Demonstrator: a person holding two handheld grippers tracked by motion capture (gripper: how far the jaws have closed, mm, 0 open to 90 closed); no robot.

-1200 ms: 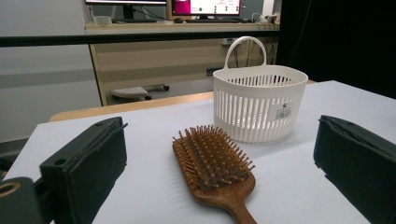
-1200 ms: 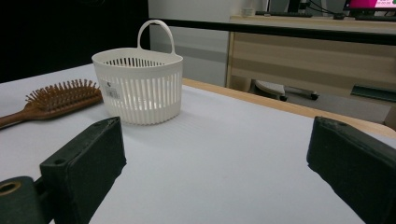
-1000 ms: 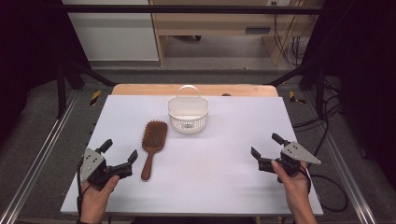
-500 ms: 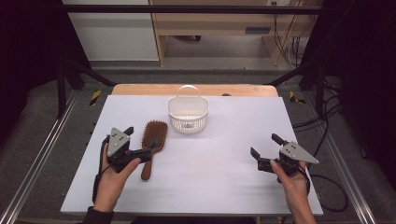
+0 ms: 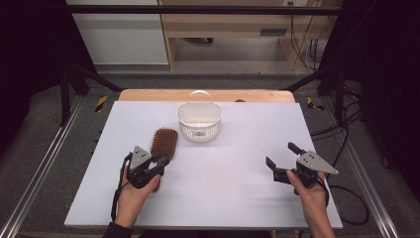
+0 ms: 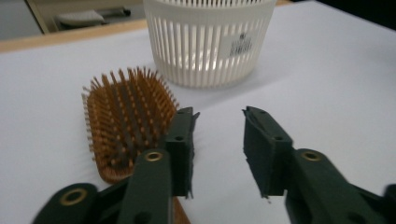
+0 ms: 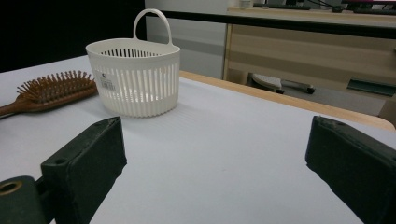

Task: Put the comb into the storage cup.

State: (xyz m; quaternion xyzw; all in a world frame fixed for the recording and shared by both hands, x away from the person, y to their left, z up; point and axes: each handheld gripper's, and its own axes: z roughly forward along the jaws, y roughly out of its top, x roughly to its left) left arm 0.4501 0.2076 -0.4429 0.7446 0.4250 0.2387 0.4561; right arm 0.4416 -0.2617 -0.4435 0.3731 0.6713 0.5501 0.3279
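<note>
Grippers, two: left gripper (image 5: 159,159), right gripper (image 5: 281,154); one hairbrush (image 5: 163,141); one basket (image 5: 199,121).

The left gripper (image 5: 159,159) has slid across to the hairbrush (image 5: 164,141) — now over its handle — and its jaws have just been closing, still apart.

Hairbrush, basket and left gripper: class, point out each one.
hairbrush (image 6: 126,126), left gripper view, bristle pad
basket (image 5: 199,121), high view, slatted front wall
left gripper (image 6: 217,149), left gripper view, midway between its fingertips
</note>
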